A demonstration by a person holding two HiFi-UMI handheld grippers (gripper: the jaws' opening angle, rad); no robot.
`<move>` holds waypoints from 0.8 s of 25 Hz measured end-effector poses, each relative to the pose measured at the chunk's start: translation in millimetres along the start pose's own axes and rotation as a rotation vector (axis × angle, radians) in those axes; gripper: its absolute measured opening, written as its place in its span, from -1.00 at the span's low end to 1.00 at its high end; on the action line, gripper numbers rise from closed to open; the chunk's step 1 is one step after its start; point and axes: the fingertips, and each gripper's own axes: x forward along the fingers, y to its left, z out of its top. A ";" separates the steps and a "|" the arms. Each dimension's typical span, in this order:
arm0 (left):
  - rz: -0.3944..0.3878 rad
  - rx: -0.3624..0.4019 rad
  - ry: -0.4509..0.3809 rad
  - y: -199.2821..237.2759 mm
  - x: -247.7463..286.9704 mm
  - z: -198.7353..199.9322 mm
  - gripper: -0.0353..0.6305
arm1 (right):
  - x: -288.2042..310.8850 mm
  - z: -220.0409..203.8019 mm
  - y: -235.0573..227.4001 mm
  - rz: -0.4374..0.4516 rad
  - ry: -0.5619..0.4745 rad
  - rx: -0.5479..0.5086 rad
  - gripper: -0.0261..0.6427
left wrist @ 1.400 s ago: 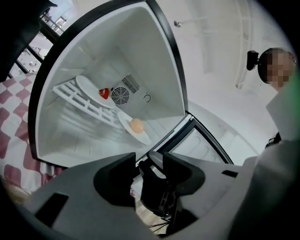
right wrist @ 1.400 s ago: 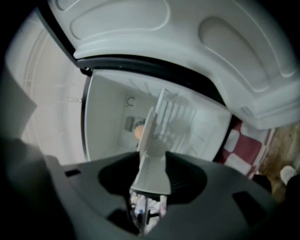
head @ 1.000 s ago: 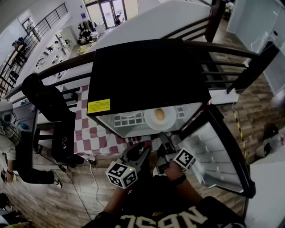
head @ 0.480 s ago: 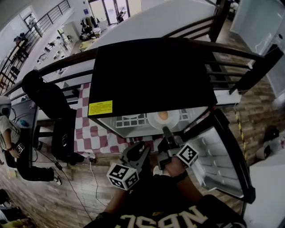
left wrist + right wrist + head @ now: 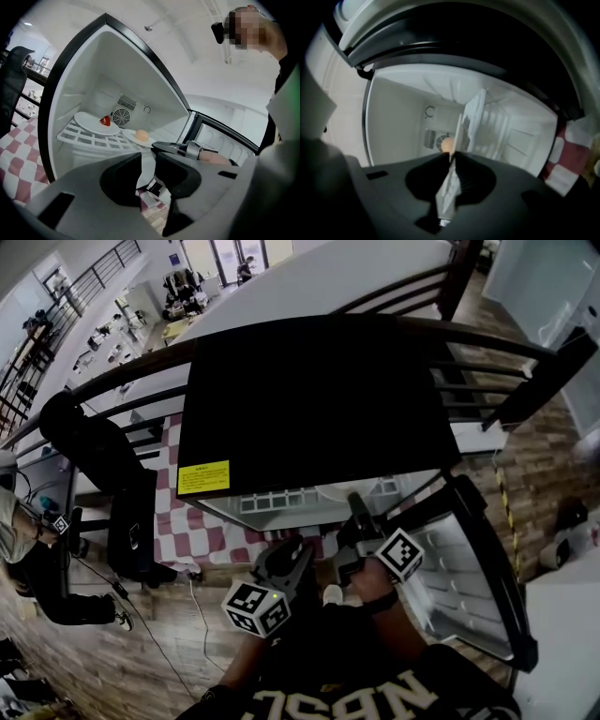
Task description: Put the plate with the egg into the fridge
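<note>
The small white round plate is seen lying level on the white grid shelf inside the black-topped, white-lined compact fridge, towards the shelf's right end. The pale brown egg is carried at its middle. The fridge door is swung open at the right.

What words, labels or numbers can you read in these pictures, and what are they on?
"NPSC", roughly: pale letters on the person's dark shirt, partly cut off.
Yellow label on the fridge top: print too small to read.
Square markers on the cubes: patterns, no words.
</note>
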 end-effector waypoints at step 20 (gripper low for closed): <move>0.009 -0.083 0.027 -5.5 6.3 -18.0 -0.52 | 8.5 1.4 10.0 -0.201 0.221 -0.777 -0.54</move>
